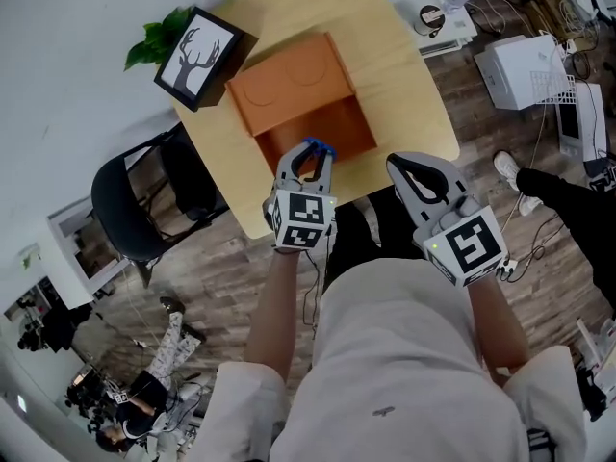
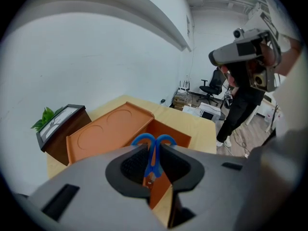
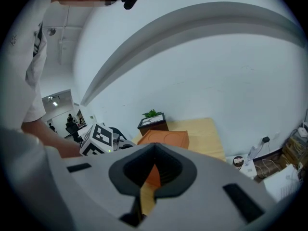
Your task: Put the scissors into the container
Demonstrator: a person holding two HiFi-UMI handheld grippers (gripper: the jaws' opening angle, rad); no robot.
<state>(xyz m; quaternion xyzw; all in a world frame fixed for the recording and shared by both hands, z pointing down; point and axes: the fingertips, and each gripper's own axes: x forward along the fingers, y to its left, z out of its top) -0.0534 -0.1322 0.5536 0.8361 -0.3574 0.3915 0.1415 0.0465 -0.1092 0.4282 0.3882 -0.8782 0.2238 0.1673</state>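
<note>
The blue-handled scissors (image 1: 318,147) stick up from my left gripper (image 1: 308,155), which is shut on them just above the near edge of the open orange container (image 1: 337,128). The container's lid (image 1: 289,87) lies flat, folded back behind it. In the left gripper view, the scissors (image 2: 155,141) show their two handle loops past the jaws of the left gripper (image 2: 153,152), with the container's box (image 2: 169,134) right behind. My right gripper (image 1: 406,168) hovers at the table's near right edge, shut with nothing in it. In its own view, the right gripper (image 3: 154,147) shows jaws that meet, with the container (image 3: 166,138) ahead.
The container sits on a light wooden table (image 1: 409,75). A framed deer picture (image 1: 197,54) and a green plant (image 1: 154,38) stand at its far left corner. A black chair (image 1: 144,200) is left of the table. A white box (image 1: 520,70) and cables lie on the floor to the right.
</note>
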